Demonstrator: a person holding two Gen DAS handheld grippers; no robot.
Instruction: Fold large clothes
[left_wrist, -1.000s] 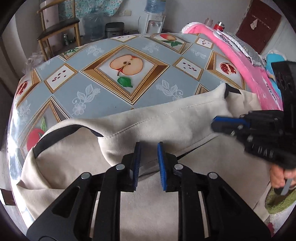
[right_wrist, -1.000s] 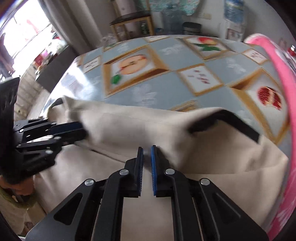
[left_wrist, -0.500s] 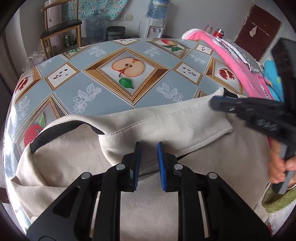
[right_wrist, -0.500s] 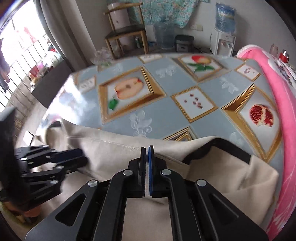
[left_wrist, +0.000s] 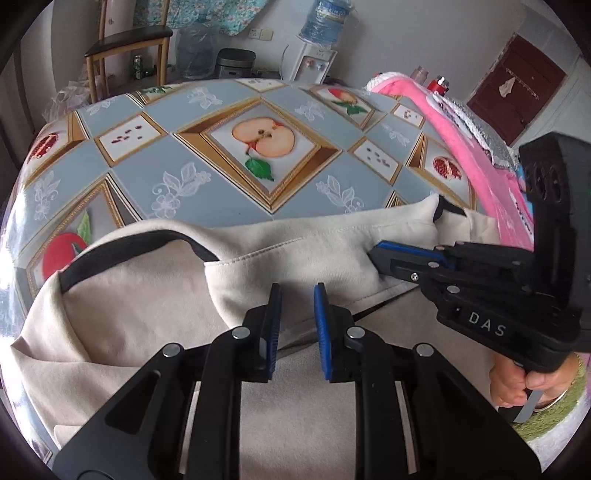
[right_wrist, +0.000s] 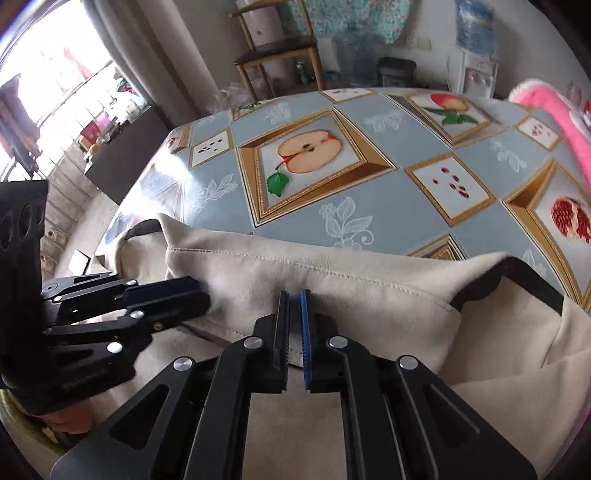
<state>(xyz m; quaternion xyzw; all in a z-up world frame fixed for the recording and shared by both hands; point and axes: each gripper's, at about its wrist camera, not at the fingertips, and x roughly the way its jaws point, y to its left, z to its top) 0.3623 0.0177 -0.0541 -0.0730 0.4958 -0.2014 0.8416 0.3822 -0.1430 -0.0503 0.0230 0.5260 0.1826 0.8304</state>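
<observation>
Folding is under way on a beige garment (left_wrist: 155, 295) with black trim, spread across the near part of the surface (left_wrist: 207, 192), which wears a fruit-patterned cloth. A folded-over flap with a stitched hem lies across the middle, and both tools are working at its near edge.

Left gripper (left_wrist: 297, 325) — jaws stand a little apart, over the flap's lower edge. From its own view the cloth passes beneath and between the blue pads, but I cannot tell whether they pinch it. The right wrist view shows its tip pressed into the flap at the left end.

Right gripper (right_wrist: 294, 332) — jaws nearly together and opening at this moment, with only a thin sliver of fabric edge showing in the gap. The pads do not look clamped on it. A hand (left_wrist: 517, 384) squeezes its handle at the lower right of the left view.

To do this step well, my judgement: both tools should take the same layer of the flap, well apart along the hem, so it carries over evenly. Grab only the top layer — catching the body underneath would drag the whole piece. Keep the hem line straight and parallel to the surface's edge, and mind the pink blanket (left_wrist: 465, 147) just beside the right shoulder.
</observation>
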